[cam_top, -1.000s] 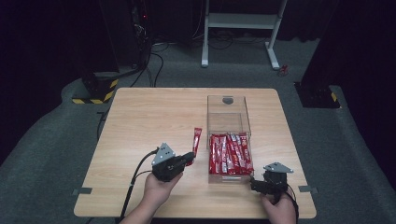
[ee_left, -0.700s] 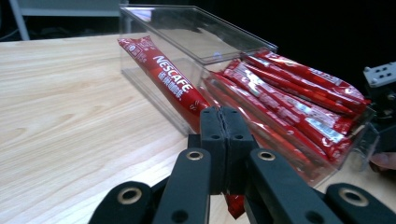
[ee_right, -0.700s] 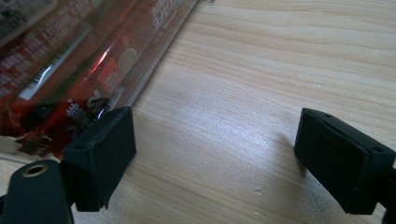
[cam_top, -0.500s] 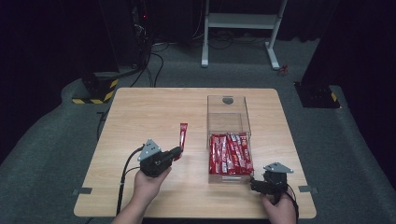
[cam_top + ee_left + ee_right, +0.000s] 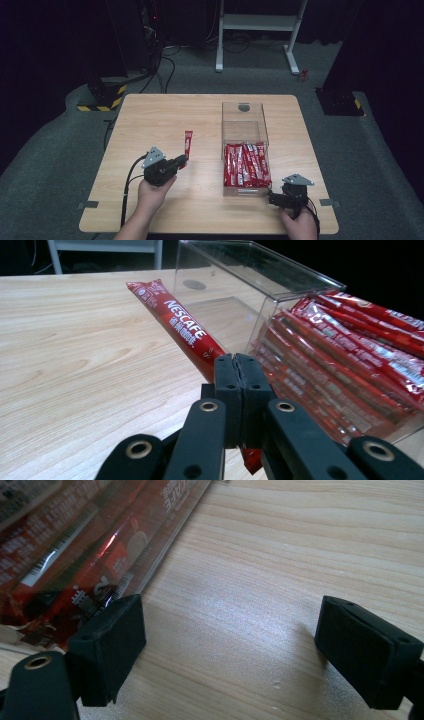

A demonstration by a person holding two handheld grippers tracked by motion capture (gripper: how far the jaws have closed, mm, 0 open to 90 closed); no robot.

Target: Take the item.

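The left gripper (image 5: 183, 160) has its jaws pressed together on the near end of a red coffee stick (image 5: 188, 141), a slim sachet with white lettering along it. In the high view the stick sits over the middle of the tabletop (image 5: 150, 120), left of the clear box (image 5: 243, 122) and apart from it, with its long axis running almost straight from the near edge toward the far edge, its free end pointing to the far edge and leaning a little to the right. In the left gripper view the stick (image 5: 180, 327) rises from between the closed pads and slants up and to the left, its far tip above the bare wood; a short stub of its near end shows below the jaws. The box stands right of centre, its long side also running near to far; its near half holds a packed row of like red sticks (image 5: 246, 164), all lying parallel to that side, while its far half holds none. The right gripper (image 5: 274, 197) rests near the tabletop's near right corner, just off the box's near end; in its own view its jaws (image 5: 235, 650) stand wide apart over bare wood, with nothing between them and the box wall (image 5: 150, 575) beside one pad.
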